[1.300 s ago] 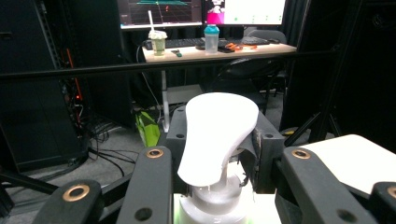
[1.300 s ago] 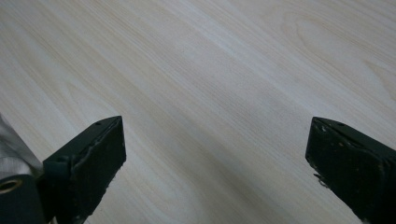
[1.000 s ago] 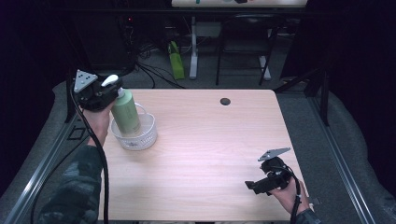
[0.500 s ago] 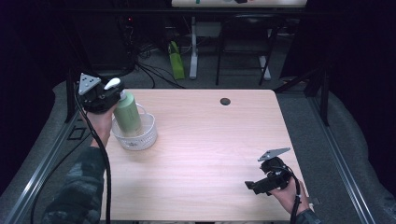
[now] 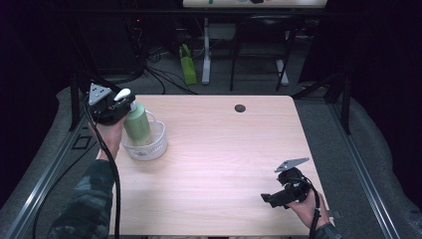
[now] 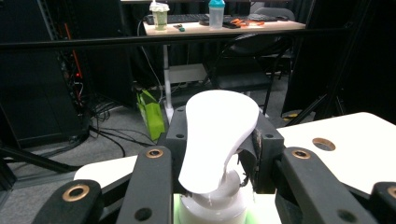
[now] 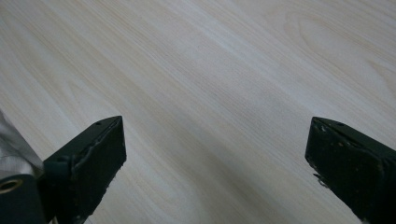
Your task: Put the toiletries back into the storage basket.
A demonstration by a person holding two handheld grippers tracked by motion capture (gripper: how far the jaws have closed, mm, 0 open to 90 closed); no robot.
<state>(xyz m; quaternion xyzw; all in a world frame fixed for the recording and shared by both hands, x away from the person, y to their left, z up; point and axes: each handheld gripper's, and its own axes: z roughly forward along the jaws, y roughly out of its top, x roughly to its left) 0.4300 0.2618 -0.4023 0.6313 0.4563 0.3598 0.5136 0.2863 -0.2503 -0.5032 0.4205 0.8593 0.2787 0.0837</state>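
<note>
My left hand-held gripper (image 5: pixel 118 105) grips the pump bottle (image 5: pixel 138 124), tilted over the basket (image 5: pixel 149 147); my right hand-held gripper (image 7: pixel 215 154) stands released above the counter (image 7: pixel 224 70).

A lab or office workroom: dark equipment racks (image 6: pixel 42 70), floor cables (image 5: pixel 164 79), a keyboard desk (image 6: pixel 224 25) behind.

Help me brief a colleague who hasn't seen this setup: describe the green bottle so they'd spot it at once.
Start at the wooden table and go to its far left corner, where a white basket sits. The green bottle leans in it, its top held by the left gripper. Its pale green body and white pump head set it apart.
</note>
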